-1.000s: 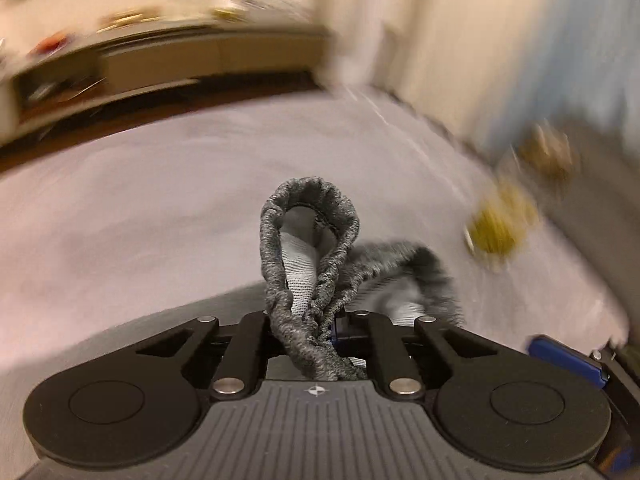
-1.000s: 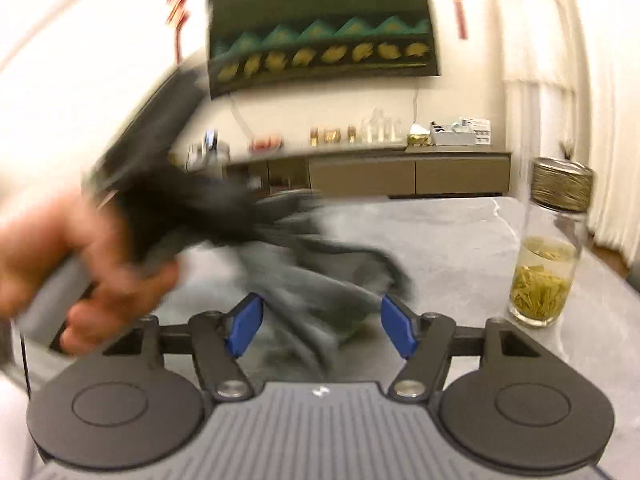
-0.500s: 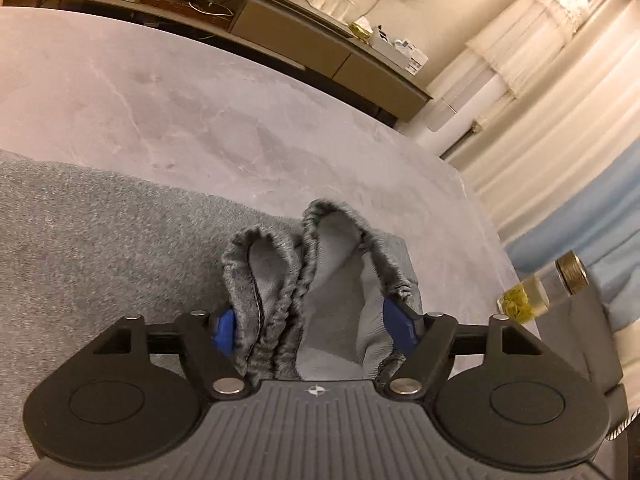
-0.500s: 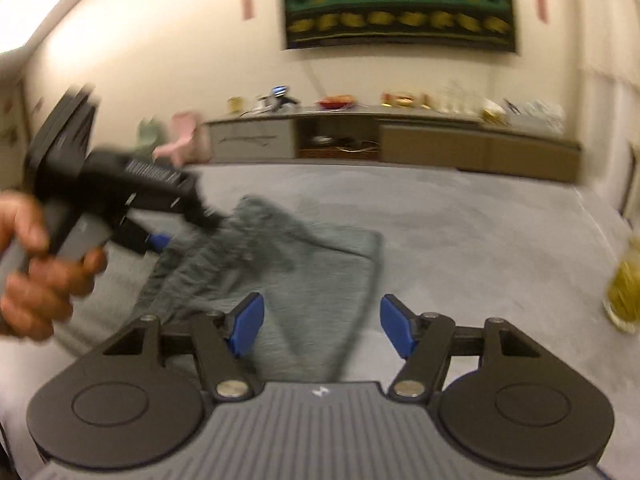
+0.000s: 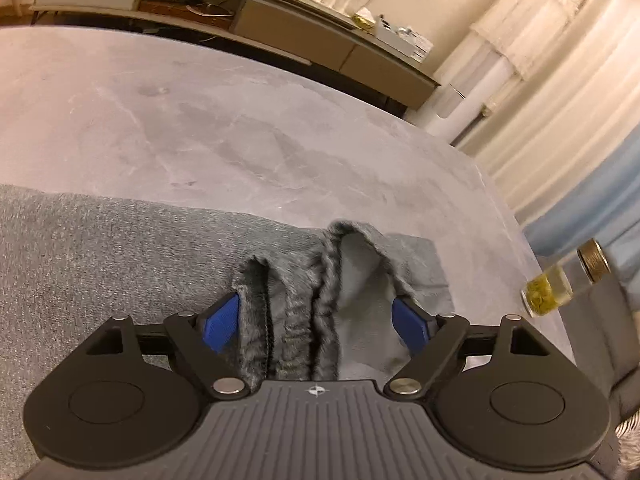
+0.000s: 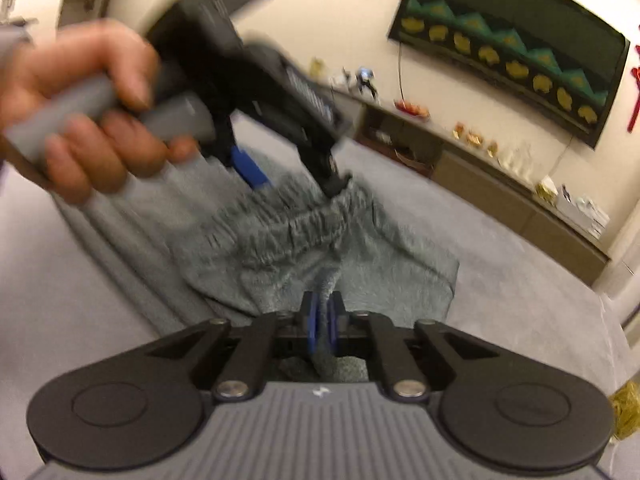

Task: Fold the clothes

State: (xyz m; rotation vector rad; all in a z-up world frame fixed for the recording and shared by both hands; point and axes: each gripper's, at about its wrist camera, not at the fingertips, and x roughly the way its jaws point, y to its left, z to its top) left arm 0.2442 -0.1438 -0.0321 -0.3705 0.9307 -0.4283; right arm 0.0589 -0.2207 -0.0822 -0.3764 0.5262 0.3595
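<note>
- Grey knit trousers point(image 5: 120, 264) lie flat on the grey table point(image 5: 200, 120), their gathered waistband point(image 6: 296, 228) nearest you.
- Your left gripper point(image 5: 316, 316) has just been opening; the waistband sits loose between its blue pads point(image 5: 220, 320).
- Your right gripper point(image 6: 320, 320) has just clamped shut on a waistband fold, so the handover looks done.
- Trouser legs run out of frame; the tea jar point(image 5: 560, 284) stands well apart from the waistband.

Warm, dim indoor light washed both views; fisheye bending curved the edges, and motion blur smeared the hand point(image 6: 84, 108) in the right wrist view.
</note>
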